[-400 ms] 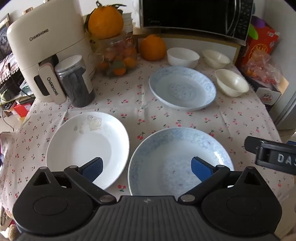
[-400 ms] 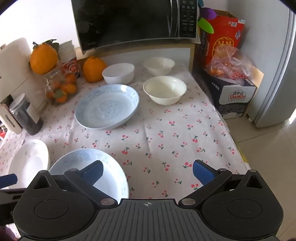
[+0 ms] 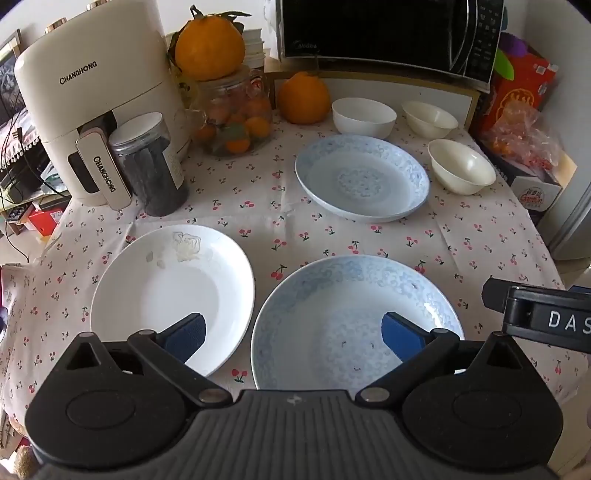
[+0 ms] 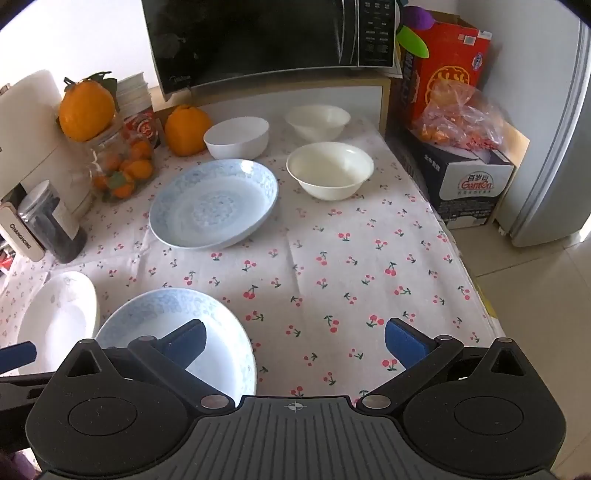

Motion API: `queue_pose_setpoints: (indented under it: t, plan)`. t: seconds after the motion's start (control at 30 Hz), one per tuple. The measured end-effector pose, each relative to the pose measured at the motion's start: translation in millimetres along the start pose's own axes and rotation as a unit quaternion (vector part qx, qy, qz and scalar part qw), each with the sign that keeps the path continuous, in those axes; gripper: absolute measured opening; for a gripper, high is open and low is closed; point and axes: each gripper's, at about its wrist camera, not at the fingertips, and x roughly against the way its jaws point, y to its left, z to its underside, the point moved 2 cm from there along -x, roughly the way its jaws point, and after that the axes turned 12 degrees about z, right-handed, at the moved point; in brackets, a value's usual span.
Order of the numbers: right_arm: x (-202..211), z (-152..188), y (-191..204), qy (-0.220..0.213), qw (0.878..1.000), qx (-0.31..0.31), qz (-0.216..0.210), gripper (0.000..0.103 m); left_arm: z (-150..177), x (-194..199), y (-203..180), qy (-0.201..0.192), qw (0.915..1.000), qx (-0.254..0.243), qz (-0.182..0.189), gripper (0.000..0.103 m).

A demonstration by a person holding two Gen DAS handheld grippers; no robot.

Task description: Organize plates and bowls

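On the cherry-print tablecloth lie a white plate [image 3: 170, 291] at the near left, a blue-patterned plate [image 3: 343, 317] beside it, and a second blue plate [image 3: 362, 181] farther back. Three white bowls stand behind: one [image 3: 364, 115] by the orange, one [image 3: 430, 119] at the back right, one [image 3: 461, 170] nearer. My left gripper [image 3: 293, 332] hovers open over the gap between the two near plates, nothing in it. In the right wrist view my right gripper [image 4: 293, 341] is open above the near blue plate [image 4: 177, 332] and bare cloth, holding nothing.
An air fryer [image 3: 92, 110], a dark jar [image 3: 151, 166], a glass jar of oranges [image 3: 232, 122] and a loose orange [image 3: 303, 98] line the back left. A microwave [image 3: 388, 33] sits behind. Boxes [image 4: 461, 155] and a fridge [image 4: 554, 147] stand right of the table edge.
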Motion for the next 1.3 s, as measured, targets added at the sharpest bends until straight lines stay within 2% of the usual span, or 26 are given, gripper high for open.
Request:
queue_pose_setpoints:
  t: [1.3]
  plan:
    - [-1.2, 1.6, 2.8, 0.002, 1.000, 0.000, 0.000, 0.103, 1.7, -1.9, 0.9, -0.002, 1.0000, -0.001, -0.004, 0.102]
